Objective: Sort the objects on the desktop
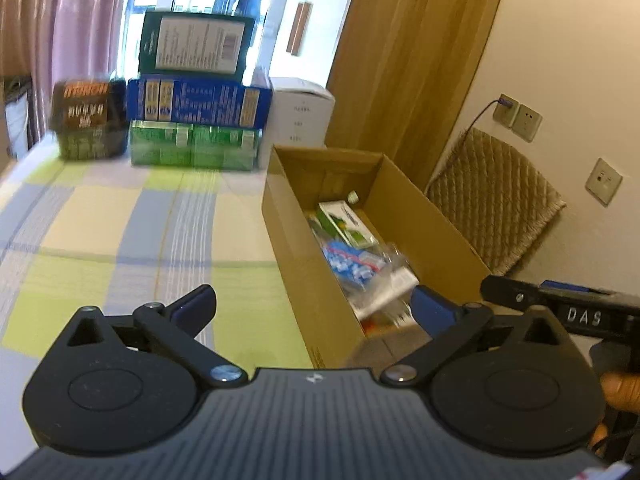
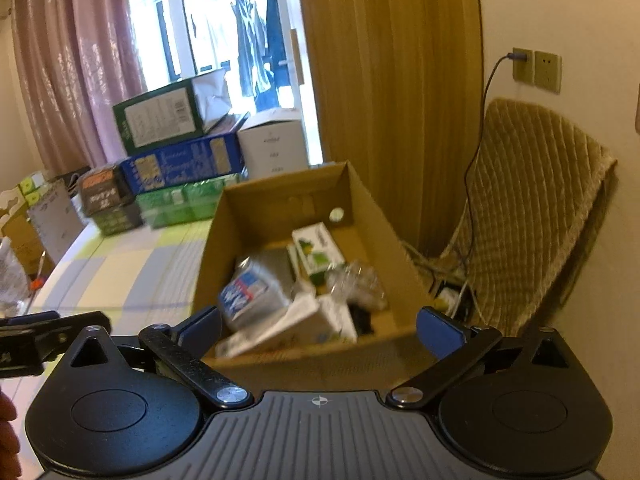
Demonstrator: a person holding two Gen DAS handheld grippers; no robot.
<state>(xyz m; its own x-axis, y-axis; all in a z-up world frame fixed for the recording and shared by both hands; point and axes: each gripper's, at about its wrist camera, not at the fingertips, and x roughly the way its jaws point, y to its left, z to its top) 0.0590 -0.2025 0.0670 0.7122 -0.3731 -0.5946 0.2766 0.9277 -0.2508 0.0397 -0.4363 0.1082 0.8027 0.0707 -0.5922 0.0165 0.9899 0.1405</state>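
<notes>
Both hand-held grippers stand wide open and empty. The left hand-held gripper (image 1: 314, 306) hovers over the checked cloth of the desk (image 1: 120, 224), with the cardboard box (image 1: 288, 240) just ahead and to its right; its right finger (image 1: 430, 312) lies over the box's near end. The right hand-held gripper (image 2: 320, 326) faces the box (image 2: 208, 264) head-on, its fingers spread to either side of the near wall. The box sits along the desk's right edge, its long axis running away from the grippers toward the far edge. Inside lies a jumble of sorted things: a green-and-white carton (image 2: 316, 250) toward the far end, long axis roughly along the box; a blue-and-white packet (image 2: 250, 294) to the near left; clear plastic wrapping (image 2: 360, 280) to the right; and a white carton (image 2: 296, 328) slanting across the near end. Stacked boxes (image 1: 196, 120) stand along the far edge of the desk, well apart from the grippers.
</notes>
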